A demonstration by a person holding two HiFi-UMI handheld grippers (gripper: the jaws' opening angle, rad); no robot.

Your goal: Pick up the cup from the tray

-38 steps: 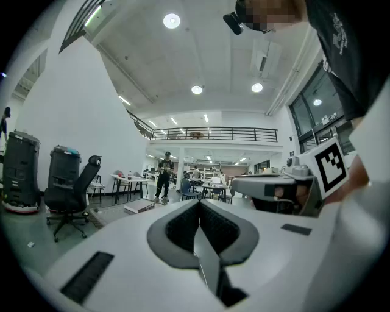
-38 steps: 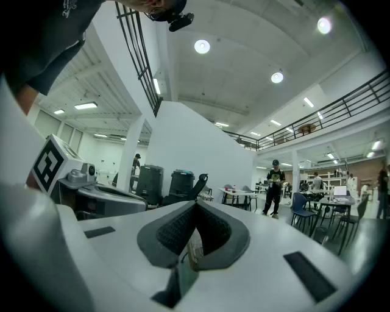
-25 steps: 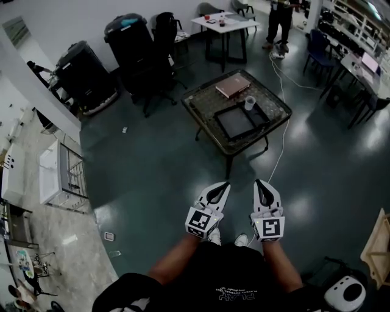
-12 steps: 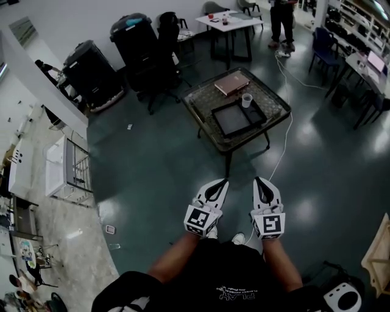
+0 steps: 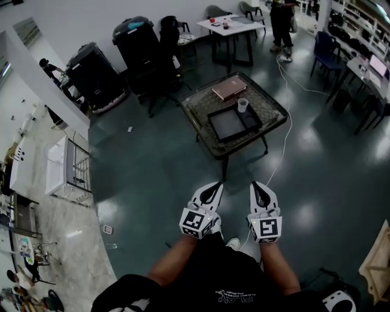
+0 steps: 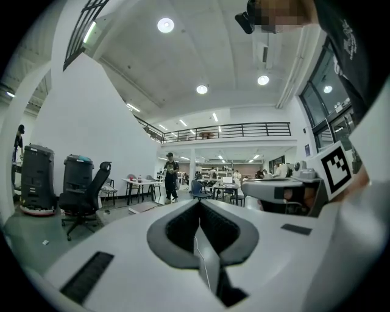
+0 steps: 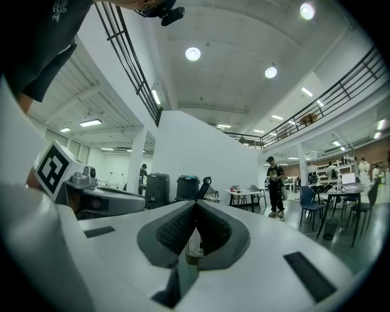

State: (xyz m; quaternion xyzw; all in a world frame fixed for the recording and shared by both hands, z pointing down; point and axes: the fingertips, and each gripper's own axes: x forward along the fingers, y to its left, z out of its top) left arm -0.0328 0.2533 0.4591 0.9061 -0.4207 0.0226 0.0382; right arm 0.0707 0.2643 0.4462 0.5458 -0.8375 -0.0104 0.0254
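A clear plastic cup (image 5: 243,105) stands at the far right corner of a black tray (image 5: 233,123) on a low glass-topped table (image 5: 202,116). A brown book (image 5: 230,88) lies behind the tray. Both grippers hang side by side over the floor, well short of the table. My left gripper (image 5: 216,185) has its jaws shut with nothing in them, and its view shows the pads (image 6: 183,228) meeting. My right gripper (image 5: 257,184) is shut and empty too, its pads (image 7: 213,231) closed together.
Two black bins (image 5: 92,74) (image 5: 136,40) and an office chair (image 5: 166,41) stand behind the low table. Beyond them a person (image 5: 281,18) stands by a white table (image 5: 229,27). A cable (image 5: 283,139) runs along the floor. A white wire rack (image 5: 66,170) stands left.
Both grippers sit a little higher and further left in the head view, and the table has shifted slightly left. The jaws stayed shut.
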